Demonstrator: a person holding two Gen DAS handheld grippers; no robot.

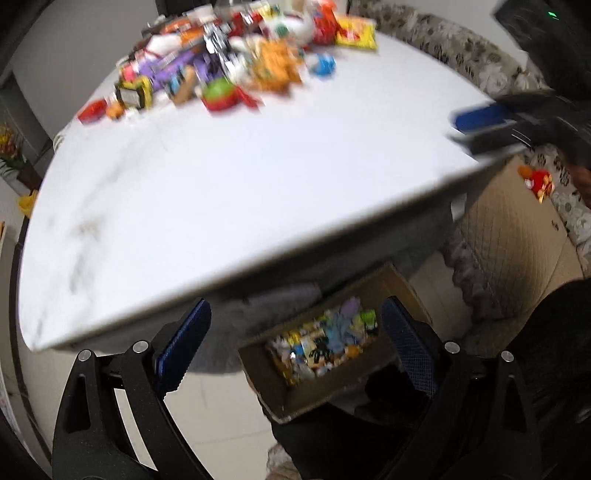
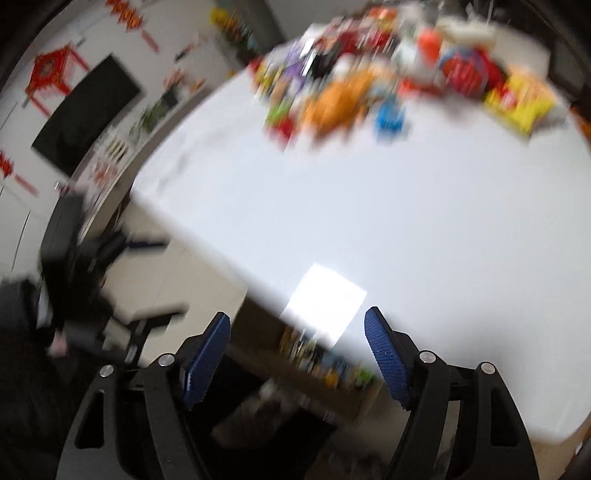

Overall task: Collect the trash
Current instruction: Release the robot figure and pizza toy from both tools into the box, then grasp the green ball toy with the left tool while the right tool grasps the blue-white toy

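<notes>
Both grippers are empty, with fingers spread wide apart; the left gripper (image 1: 295,343) is held off the near edge of the table (image 1: 229,192), above a cardboard box (image 1: 343,384) that stands on the floor just under that edge; the box is open at the top and already holds a layer of mixed wrappers, so it is judged to be the collection bin, placed low and close so that items can be dropped without a long carry. The right gripper (image 2: 297,354) straddles the near edge of the table from the other side, jaws likewise apart and holding nothing; part of the box shows beneath the edge in its view. The trash pile (image 1: 221,62) lies along the far edge of the table, well apart from both grippers; it includes a yellow snack bag (image 1: 356,33) at the far right corner, an orange packet (image 1: 275,66) and a blue item (image 1: 323,66) on the near side of the pile. Both views are motion-blurred, so finer detail of the pile cannot be told. Judged state: 2 open grippers ready for the next pick; the blue item and orange packet are the nearest candidates.
</notes>
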